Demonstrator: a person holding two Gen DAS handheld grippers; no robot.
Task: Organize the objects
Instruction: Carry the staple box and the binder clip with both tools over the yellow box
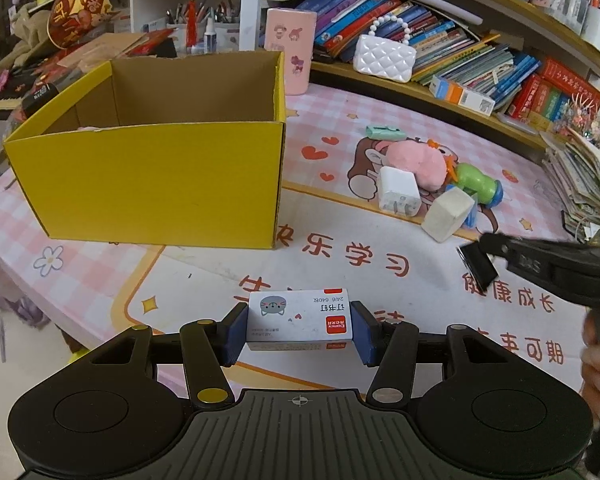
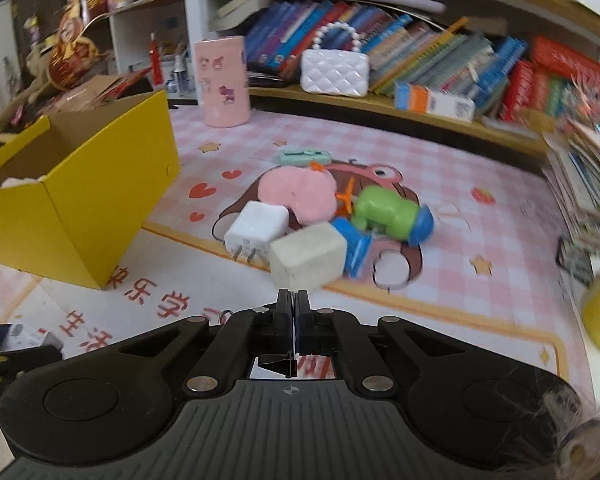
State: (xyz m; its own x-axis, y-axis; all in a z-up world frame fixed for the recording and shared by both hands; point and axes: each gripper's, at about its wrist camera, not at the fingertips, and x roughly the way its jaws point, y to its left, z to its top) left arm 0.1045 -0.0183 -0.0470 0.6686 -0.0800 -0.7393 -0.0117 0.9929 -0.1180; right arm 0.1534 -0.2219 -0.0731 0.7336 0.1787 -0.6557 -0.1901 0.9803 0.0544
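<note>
Staple box (image 1: 300,318) clamped in left tongs (image 1: 299,330), above surface (image 1: 204,264), near side of yellow box (image 1: 148,172); pale item inside, unclear. Right tongs (image 2: 292,300) clenched on a black binder clip (image 1: 477,261).

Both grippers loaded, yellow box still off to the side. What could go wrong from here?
1. The left gripper holds the staple box only by its short ends; a tilt over the yellow box could let it slip.
2. The right gripper pinches a thin black binder clip, mostly hanging outside the fingertips; it might twist free.
3. The two grippers are close together, so they could collide heading to the box.
</note>
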